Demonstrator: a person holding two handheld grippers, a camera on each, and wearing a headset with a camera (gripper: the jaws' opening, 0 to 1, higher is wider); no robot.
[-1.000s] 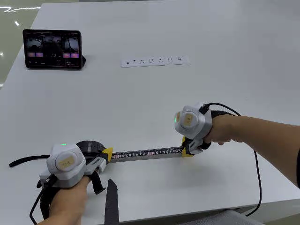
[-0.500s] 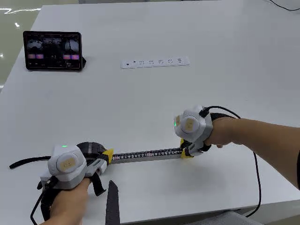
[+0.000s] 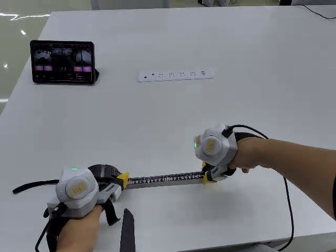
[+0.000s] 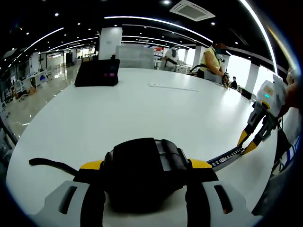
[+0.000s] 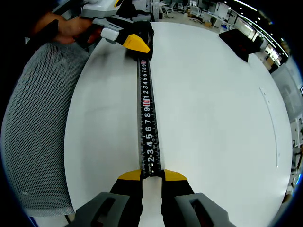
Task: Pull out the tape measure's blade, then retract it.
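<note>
Black tape case (image 4: 142, 170) sits clamped in the left claw (image 3: 113, 182) at the near-left edge of the white counter (image 3: 157, 121), jaws tight on both sides of the body. Right claw (image 5: 151, 176) is pinched on the tip of the blade (image 5: 147, 109), jaws nearly together w/ just the blade end between. Blade lies flat on the counter btwn the two, partway out.

Looks like the pull-out phase to me. To do it well: brace the case dead steady w/ the left and draw the right straight along the blade's line, low, no twist, so it won't kink or slip free. On the retract, walk the tip back under control, no snapping.

Right gripper view gives the printed digits, readable past the red 10, plus a grey mesh chair (image 5: 38, 127) by the counter edge. Head view can't resolve the digits, but has the tablet (image 3: 63, 55) & power strip (image 3: 176, 75) far off, & a loose strap (image 3: 31, 185) by the case. Left gripper view shows how squarely the case sits.
</note>
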